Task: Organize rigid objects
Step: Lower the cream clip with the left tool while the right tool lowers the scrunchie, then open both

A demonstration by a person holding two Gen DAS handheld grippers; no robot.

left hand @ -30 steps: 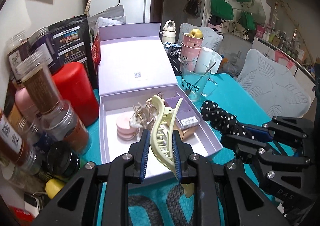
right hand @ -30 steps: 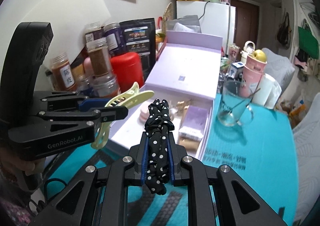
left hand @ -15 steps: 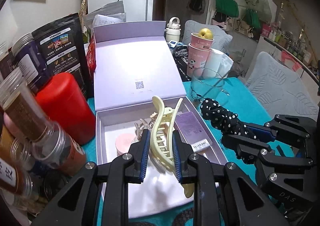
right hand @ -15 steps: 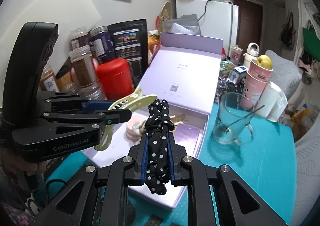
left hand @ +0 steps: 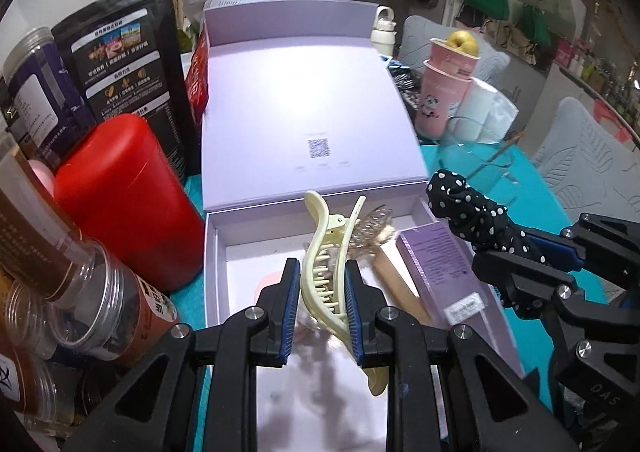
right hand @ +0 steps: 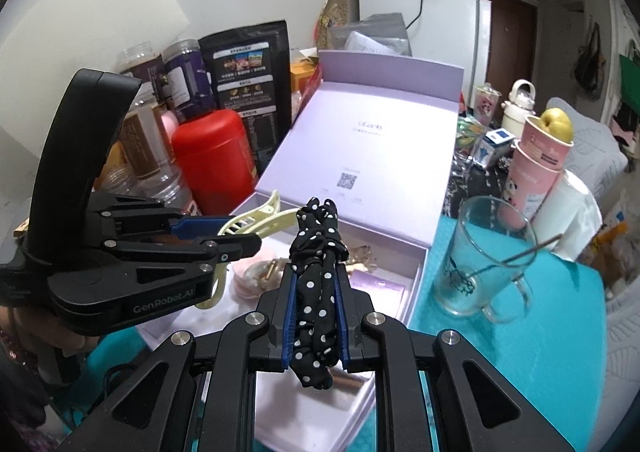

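Left gripper [left hand: 322, 294] "GenRobot.AI" clamping yellow hair claw [left hand: 329, 272], right gripper [right hand: 315, 310] pinching polka-dot scrunchie [right hand: 317, 272]

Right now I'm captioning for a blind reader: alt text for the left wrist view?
Left tongs grip a pale yellow hair claw above an open lilac box; right tongs hold a polka-dot scrunchie beside it.

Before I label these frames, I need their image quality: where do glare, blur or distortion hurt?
Left wrist view: glare washes out the purple box lid; the glass mug is smeared; the yellow hair claw is sharp. Right wrist view: fisheye bends the fridge and walls; the polka-dot scrunchie is crisp, and the box floor below it is blurred.
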